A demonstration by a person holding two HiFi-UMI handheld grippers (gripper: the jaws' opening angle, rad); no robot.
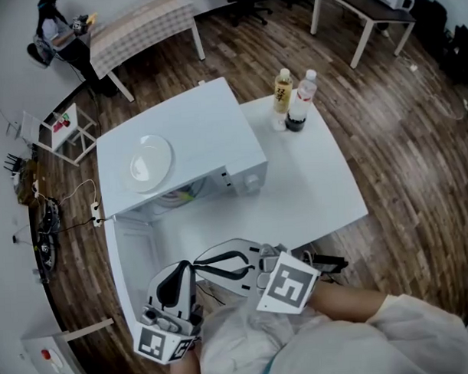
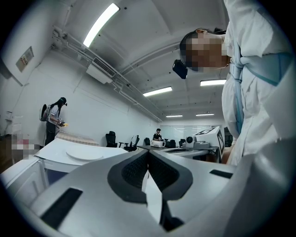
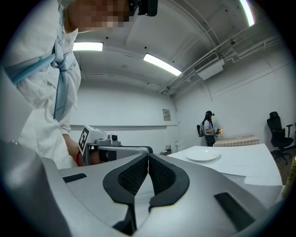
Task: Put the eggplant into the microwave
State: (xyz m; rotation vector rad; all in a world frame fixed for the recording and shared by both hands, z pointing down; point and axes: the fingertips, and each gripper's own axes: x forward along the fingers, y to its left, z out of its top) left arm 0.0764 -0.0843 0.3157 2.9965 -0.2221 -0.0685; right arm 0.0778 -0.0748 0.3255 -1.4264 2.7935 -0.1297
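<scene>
Close to the body, both claws pinched shut and empty

Nearest, the left gripper [image 2: 148, 158] and the right gripper [image 3: 148, 160] each have their pads pressed together with nothing between them. Beyond them the microwave [image 1: 209, 122] sits on the white table [image 1: 311, 187] with its door [image 1: 133, 251] swung open and a plate [image 1: 150, 161] on top. A small coloured shape just inside the opening may be the eggplant [image 1: 181, 195], though it is too small to be sure. Two bottles [image 1: 292, 96] stand farther back. If the door is to be closed, it is probably best to push its free edge gently with closed tips, so the plate is not jolted.
</scene>
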